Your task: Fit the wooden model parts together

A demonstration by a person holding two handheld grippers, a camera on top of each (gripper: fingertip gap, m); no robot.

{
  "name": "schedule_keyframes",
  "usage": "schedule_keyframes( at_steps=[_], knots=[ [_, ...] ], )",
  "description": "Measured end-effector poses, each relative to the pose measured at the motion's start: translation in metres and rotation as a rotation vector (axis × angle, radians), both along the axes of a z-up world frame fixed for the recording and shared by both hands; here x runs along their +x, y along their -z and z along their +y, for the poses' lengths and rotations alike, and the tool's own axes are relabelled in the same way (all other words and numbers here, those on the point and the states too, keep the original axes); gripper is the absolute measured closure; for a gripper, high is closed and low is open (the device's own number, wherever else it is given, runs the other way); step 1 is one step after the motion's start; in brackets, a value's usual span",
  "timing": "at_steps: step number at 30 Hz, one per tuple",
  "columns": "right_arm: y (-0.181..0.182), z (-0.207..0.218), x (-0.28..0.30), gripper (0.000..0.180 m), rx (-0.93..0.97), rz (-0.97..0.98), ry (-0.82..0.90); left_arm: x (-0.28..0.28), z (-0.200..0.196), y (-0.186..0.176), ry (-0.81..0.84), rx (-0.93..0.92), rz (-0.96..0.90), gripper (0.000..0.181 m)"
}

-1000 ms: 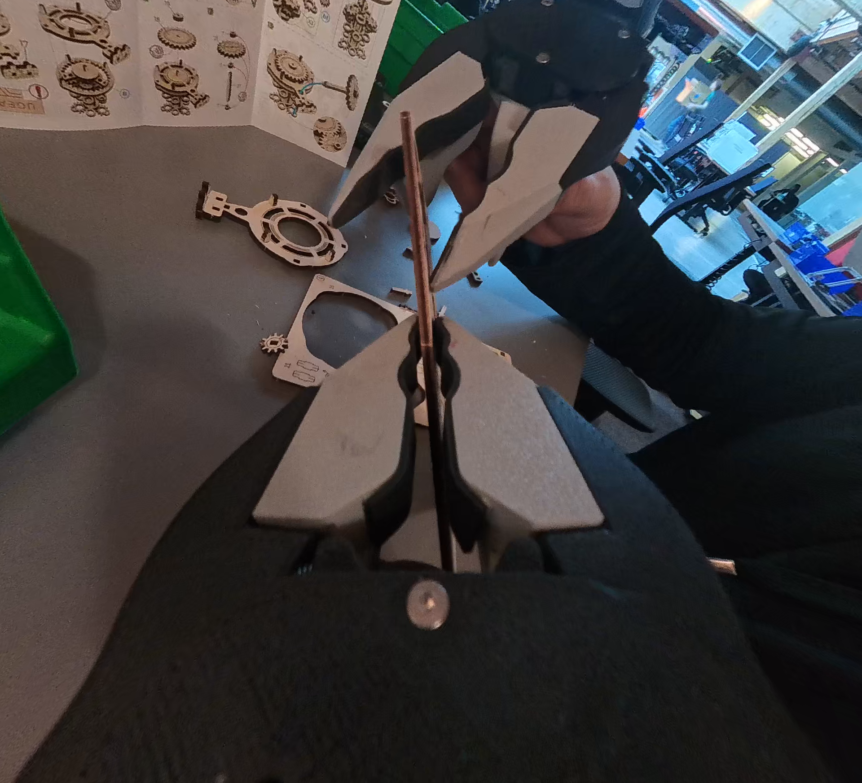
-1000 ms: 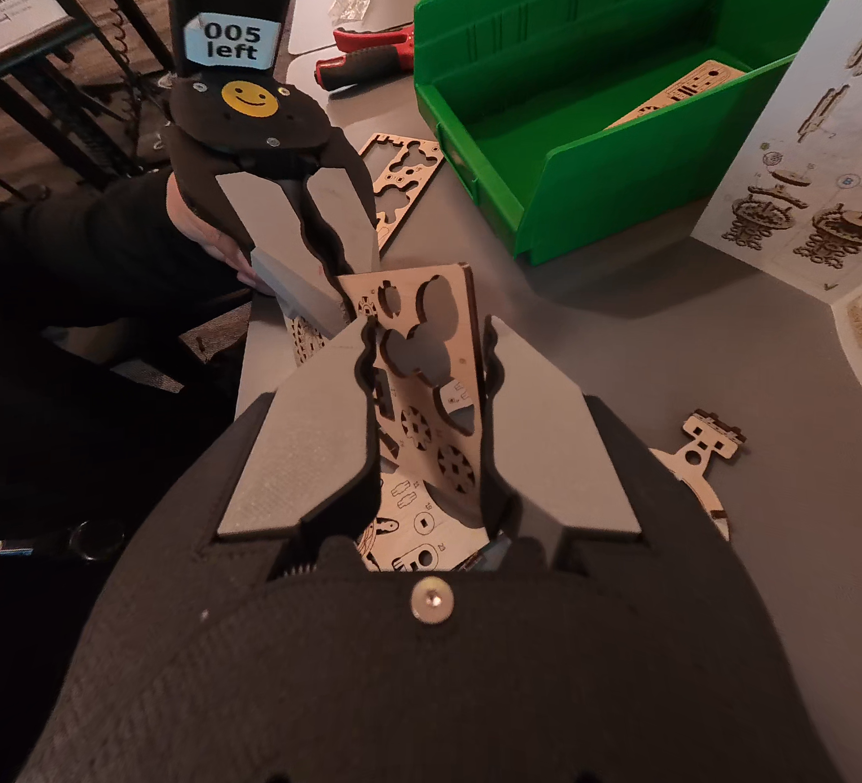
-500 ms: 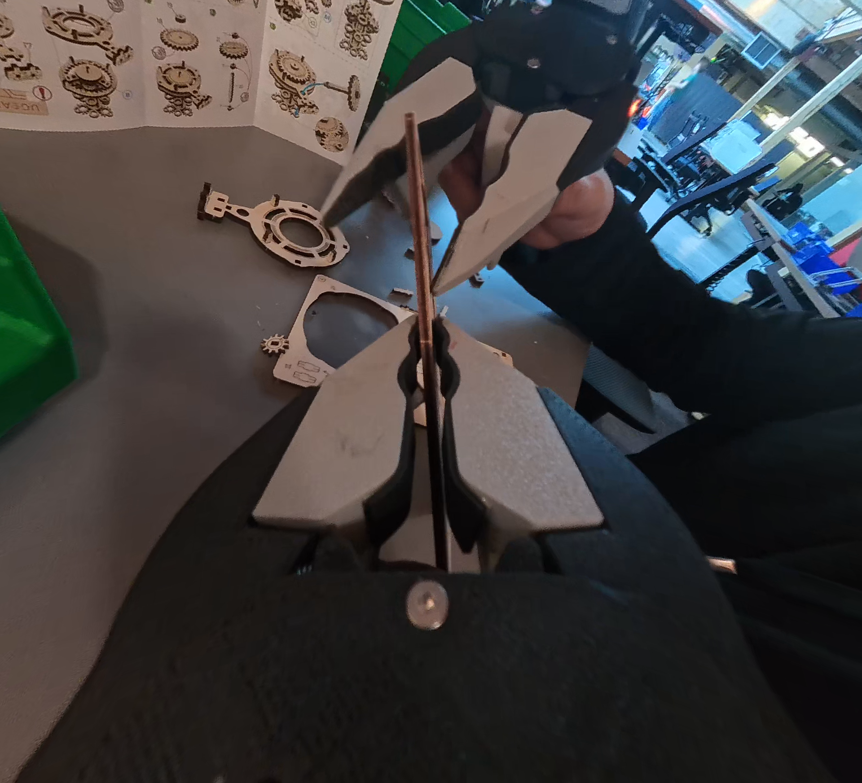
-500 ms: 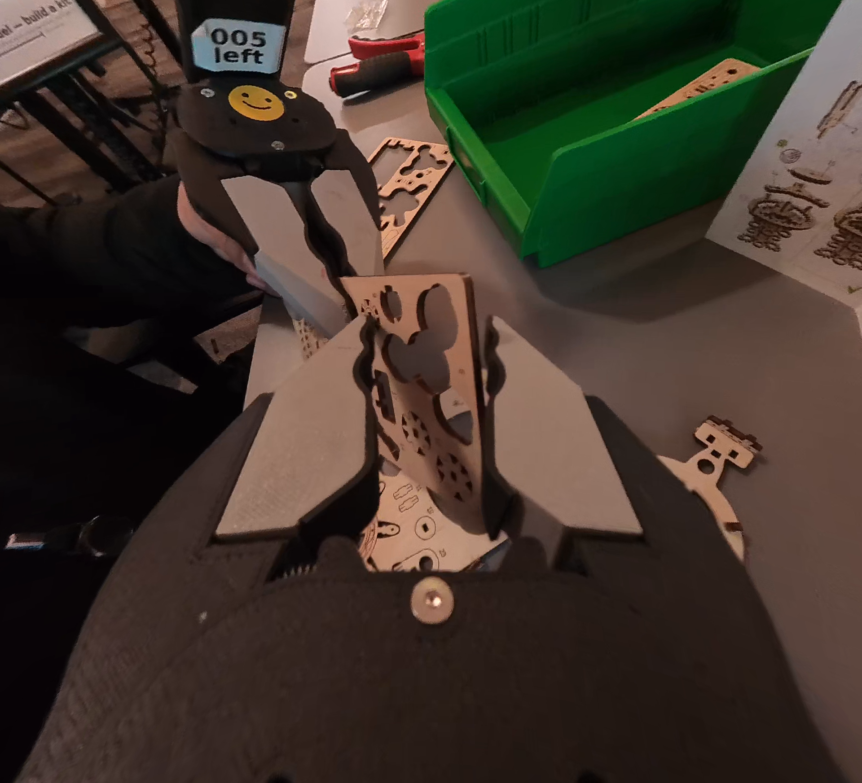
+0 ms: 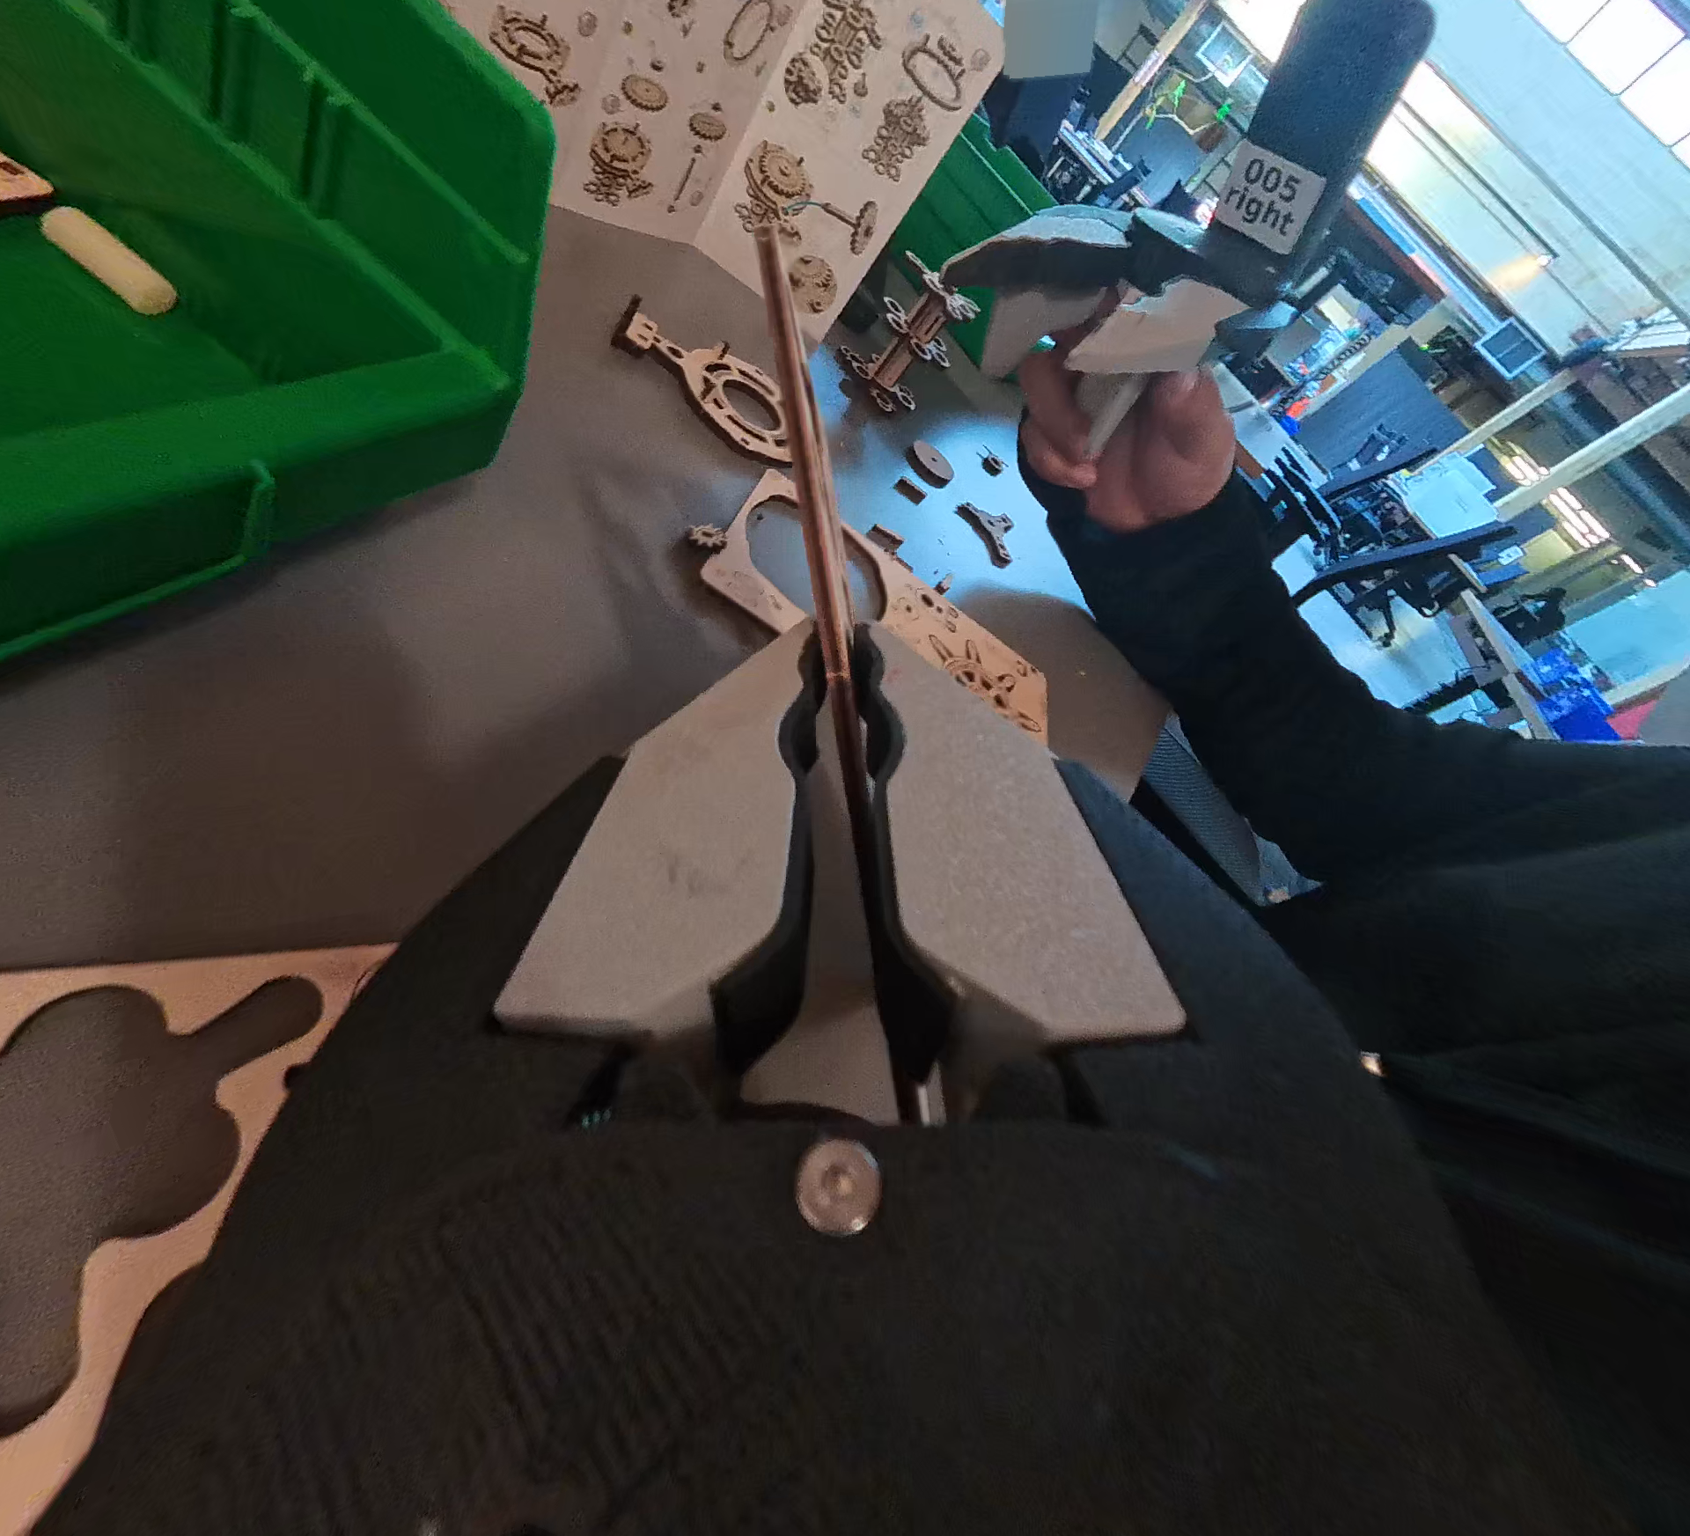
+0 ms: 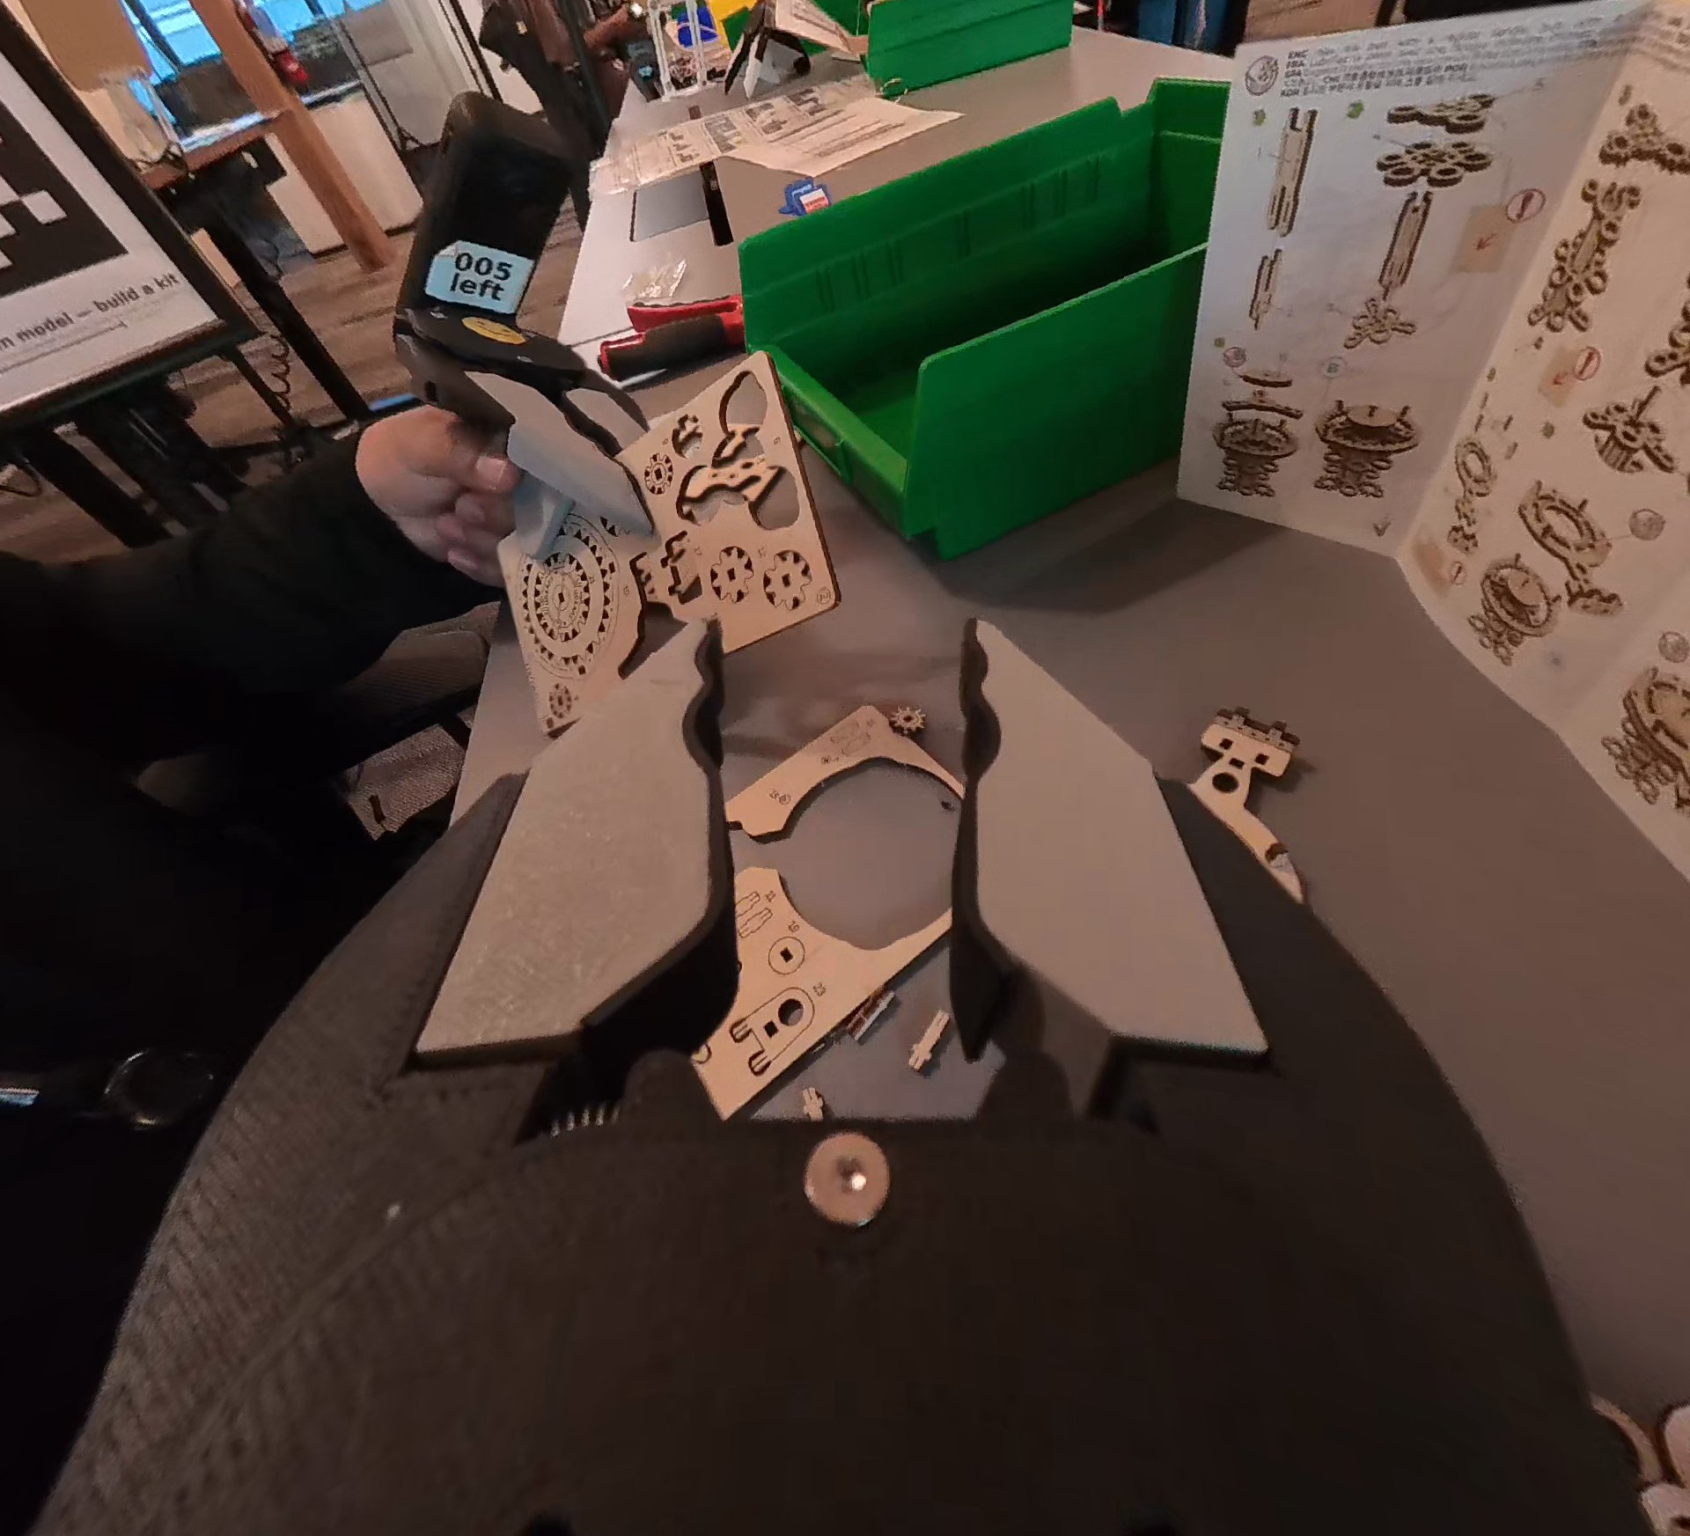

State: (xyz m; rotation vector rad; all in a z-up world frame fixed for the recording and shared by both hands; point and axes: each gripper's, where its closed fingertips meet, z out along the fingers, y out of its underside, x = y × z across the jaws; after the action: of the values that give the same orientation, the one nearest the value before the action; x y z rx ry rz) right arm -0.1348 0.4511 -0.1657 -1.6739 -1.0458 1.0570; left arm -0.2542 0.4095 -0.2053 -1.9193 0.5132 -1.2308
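My left gripper [image 5: 837, 655] is shut on a thin wooden parts sheet [image 5: 805, 431], which I see edge-on, standing upright above the table. In the right wrist view the left gripper [image 6: 631, 518] holds the same sheet [image 6: 732, 523] by its middle, showing gear and ring cut-outs. My right gripper [image 6: 839, 642] is open and empty, held above a flat wooden sheet [image 6: 805, 952] with a large round hole. In the left wrist view the right gripper [image 5: 1042, 340] hangs in the air to the right, apart from the held sheet.
A green bin [image 6: 988, 358] and a folded instruction leaflet [image 6: 1463, 395] stand at the back. A wooden ring part [image 5: 732, 395], a small gear [image 6: 905, 719], a small wheeled assembly [image 5: 914, 340] and loose bits lie on the grey table [image 5: 366, 715]. Red-handled pliers [image 6: 677, 331] lie beyond. My hands' fingertips stand some 15 cm from each other.
The right gripper, whose open fingers straddled the held sheet, has drawn away and now hangs apart from it. The left gripper has swung the sheet towards the green bin.
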Motion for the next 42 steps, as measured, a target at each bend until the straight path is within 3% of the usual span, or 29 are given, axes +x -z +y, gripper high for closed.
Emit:
schedule_keyframes(
  at_steps=[12, 21, 25, 30, 36, 42],
  knots=[
    [0.028, 0.002, 0.009, 0.132, 0.044, -0.178, 0.033, -0.058, -0.012, 0.034, -0.145, -0.092, 0.138, 0.168],
    [0.049, 0.012, 0.019, 0.141, 0.056, -0.346, 0.115, -0.084, -0.002, 0.048, -0.251, -0.072, 0.297, 0.136],
    [0.041, 0.014, 0.035, 0.142, 0.029, -0.288, 0.127, -0.095, -0.003, 0.046, -0.263, -0.056, 0.350, 0.115],
    [0.043, 0.009, 0.049, 0.143, 0.011, -0.269, 0.125, -0.125, 0.002, 0.024, -0.384, 0.049, 0.434, 0.121],
    [0.061, -0.003, 0.014, 0.155, -0.067, -0.312, 0.004, -0.050, 0.001, 0.019, -0.101, 0.083, 0.369, 0.122],
    [0.084, 0.008, -0.033, 0.150, -0.126, -0.409, -0.033, -0.001, 0.009, 0.037, 0.106, 0.114, 0.407, 0.127]
  ],
)
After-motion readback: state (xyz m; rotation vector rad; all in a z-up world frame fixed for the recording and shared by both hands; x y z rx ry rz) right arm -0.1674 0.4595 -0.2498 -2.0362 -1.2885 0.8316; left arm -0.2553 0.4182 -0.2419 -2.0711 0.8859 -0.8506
